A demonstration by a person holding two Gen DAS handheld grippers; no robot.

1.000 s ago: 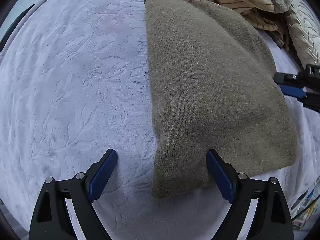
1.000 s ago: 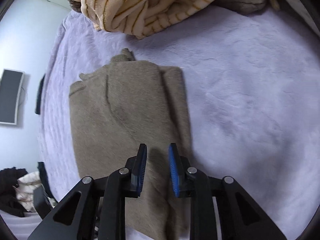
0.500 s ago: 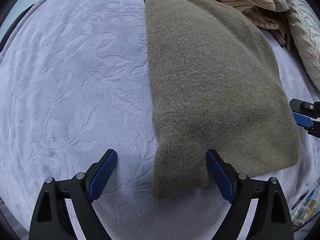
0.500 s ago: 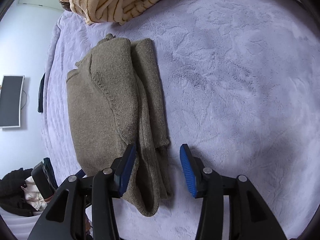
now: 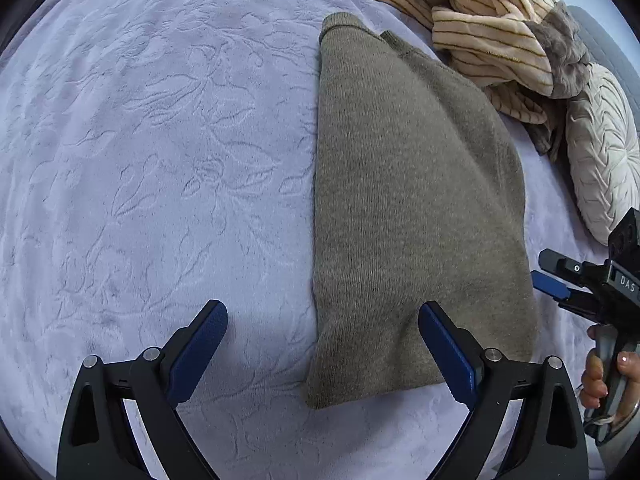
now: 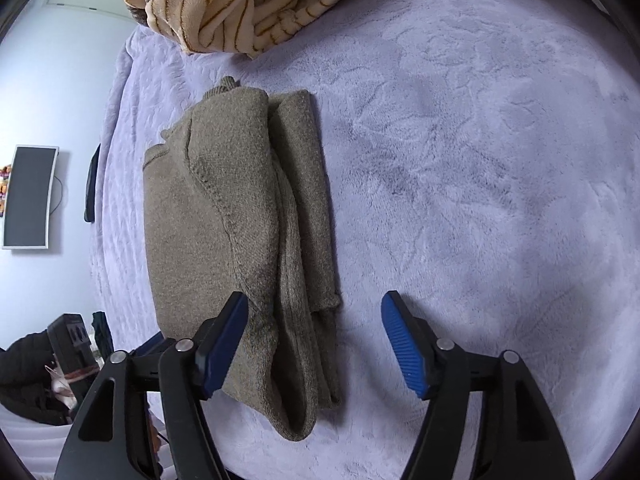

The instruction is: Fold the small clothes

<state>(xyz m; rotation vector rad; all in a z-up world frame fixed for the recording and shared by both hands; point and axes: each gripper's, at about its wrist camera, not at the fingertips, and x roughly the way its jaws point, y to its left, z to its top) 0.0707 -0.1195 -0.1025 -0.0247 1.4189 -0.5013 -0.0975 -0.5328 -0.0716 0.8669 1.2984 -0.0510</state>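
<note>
An olive-brown knit sweater (image 5: 412, 200) lies folded into a long stack on the lavender bedspread (image 5: 160, 160). In the right wrist view the sweater (image 6: 240, 240) shows its layered folded edges. My left gripper (image 5: 322, 352) is open and empty, its jaws straddling the sweater's near left corner from above. My right gripper (image 6: 314, 344) is open and empty over the sweater's near end. The right gripper also shows in the left wrist view (image 5: 568, 284), beside the sweater's right edge.
A cream striped blanket (image 5: 480, 28) is heaped beyond the sweater's far end, also in the right wrist view (image 6: 240, 8). A round cream cushion (image 5: 600, 148) lies at the right. A wall monitor (image 6: 30, 196) is at the left beyond the bed edge.
My right gripper has opened, let go of the sweater and drawn back from it. The sweater now lies folded narrower. The left gripper stayed open and shifted slightly.
</note>
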